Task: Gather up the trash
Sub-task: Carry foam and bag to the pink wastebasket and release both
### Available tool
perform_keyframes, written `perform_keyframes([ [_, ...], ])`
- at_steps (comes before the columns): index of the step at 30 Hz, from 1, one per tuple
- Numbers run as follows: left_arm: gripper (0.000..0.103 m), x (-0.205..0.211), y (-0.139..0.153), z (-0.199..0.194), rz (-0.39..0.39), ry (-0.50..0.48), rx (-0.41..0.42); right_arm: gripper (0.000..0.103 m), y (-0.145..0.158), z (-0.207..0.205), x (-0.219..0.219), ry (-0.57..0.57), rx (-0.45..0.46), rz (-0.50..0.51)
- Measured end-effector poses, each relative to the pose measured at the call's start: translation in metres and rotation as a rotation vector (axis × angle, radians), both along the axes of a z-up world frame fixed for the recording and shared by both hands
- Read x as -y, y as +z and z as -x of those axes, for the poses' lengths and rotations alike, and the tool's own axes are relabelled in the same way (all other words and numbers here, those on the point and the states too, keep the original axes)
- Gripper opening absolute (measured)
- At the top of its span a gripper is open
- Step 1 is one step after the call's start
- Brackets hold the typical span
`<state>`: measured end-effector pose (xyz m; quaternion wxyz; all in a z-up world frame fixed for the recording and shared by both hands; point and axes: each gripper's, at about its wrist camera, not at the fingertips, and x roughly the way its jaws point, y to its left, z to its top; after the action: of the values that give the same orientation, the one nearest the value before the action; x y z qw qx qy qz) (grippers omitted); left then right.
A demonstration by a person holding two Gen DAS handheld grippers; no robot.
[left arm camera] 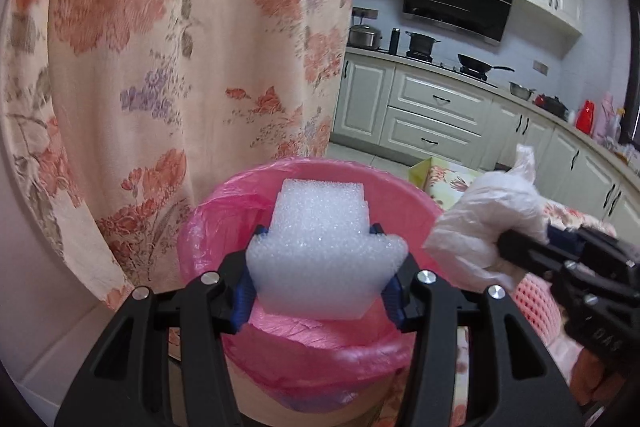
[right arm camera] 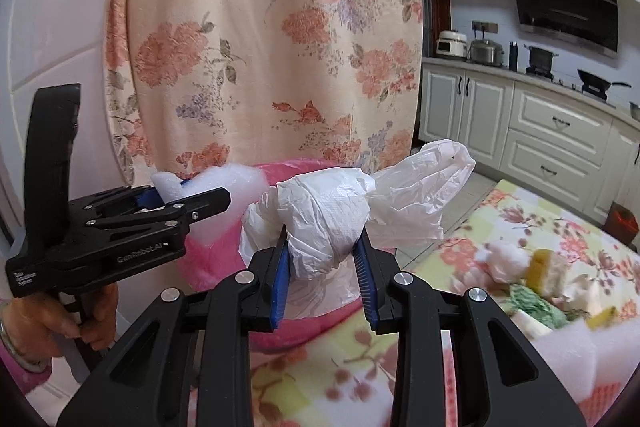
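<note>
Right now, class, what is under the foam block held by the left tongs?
Under the foam is the pink-lined bin, its mouth open. Only pink liner shows inside; the foam and left tongs cover the rest.

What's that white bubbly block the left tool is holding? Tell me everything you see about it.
The white foam block looks like soft packing foam with a bubbly, beaded surface. It has a stepped shape: narrower on top, wider below, with a bevelled bottom corner. The left gripper squeezes it between its blue-padded fingers, holding it upright just above the pink-lined trash bin. Only those fingers seem to touch it.
</note>
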<state>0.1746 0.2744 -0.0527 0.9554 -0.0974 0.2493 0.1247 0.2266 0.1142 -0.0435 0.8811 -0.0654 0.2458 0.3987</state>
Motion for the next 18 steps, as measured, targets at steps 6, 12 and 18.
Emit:
perform_keyframes([
  [6, 0.051, -0.011, -0.002, -0.007, -0.015, 0.033, -0.008, 0.031, 0.003, -0.013, -0.023, 0.023, 0.014, 0.015],
  [12, 0.067, -0.030, -0.009, -0.006, 0.021, 0.076, -0.007, 0.037, -0.007, -0.025, -0.033, 0.034, -0.005, 0.039],
  [18, 0.074, -0.041, -0.003, 0.004, 0.036, 0.100, 0.008, 0.072, -0.010, -0.025, -0.029, 0.035, -0.004, 0.033],
])
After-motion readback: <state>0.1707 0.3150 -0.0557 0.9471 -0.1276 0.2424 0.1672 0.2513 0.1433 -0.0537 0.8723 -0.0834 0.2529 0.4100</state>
